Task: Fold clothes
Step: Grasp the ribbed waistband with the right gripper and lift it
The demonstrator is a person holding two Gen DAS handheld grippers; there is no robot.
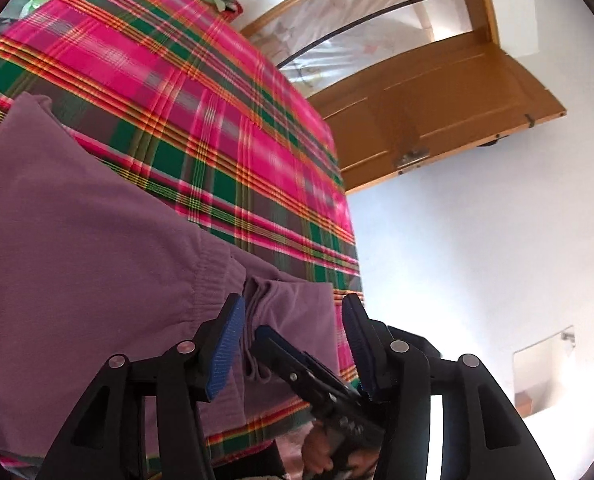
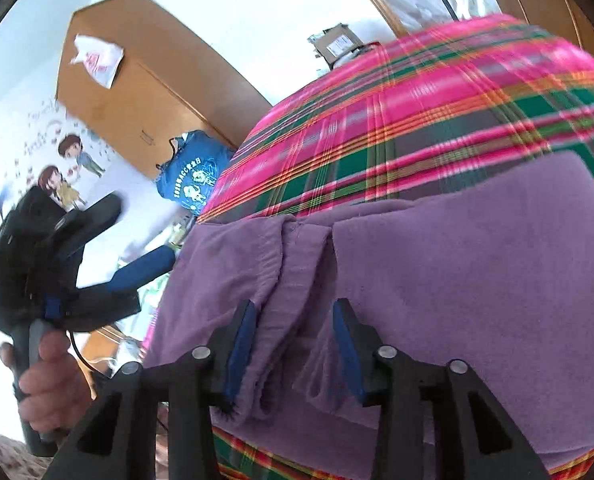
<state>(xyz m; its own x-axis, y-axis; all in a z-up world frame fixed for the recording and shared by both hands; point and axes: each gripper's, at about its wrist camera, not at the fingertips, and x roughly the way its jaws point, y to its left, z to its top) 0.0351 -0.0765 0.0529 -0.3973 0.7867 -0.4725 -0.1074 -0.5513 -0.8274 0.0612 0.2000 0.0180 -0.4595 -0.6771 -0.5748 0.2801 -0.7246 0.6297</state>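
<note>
Clearly, both tongs stand with their blue pads spread apart and nothing clamped between them. The right tongs (image 2: 293, 344) straddle a bunched ridge of the purple garment (image 2: 457, 280) near its front edge — folds of cloth rise into the gap, yet neither pad presses them. The left tongs (image 1: 293, 344) hover at the garment's outer corner, where a ribbed cuff or waistband (image 1: 213, 276) meets several stacked hems; seen from the left wrist, the right tongs cross the gap as a dark bar, so the two tools sit very near each other. A hand (image 2: 45, 384) grips the left tool's handle.

The garment lies spread on a bed covered by a pink-and-green plaid sheet (image 1: 225, 112), its near edge close to the bed's side. Whether it is partly folded or merely rumpled cannot be told; the layered hems fit either reading.

Risks, as judged from this pose:
- Closing on the ridge may catch only the top layer, so the lower layers lag and the fold skews.
- A pad may pinch the plaid sheet along with the cloth, dragging it.
- The tools may collide — they work the same corner.
- Cloth near the bed's edge may slide off if pulled outward.
</note>
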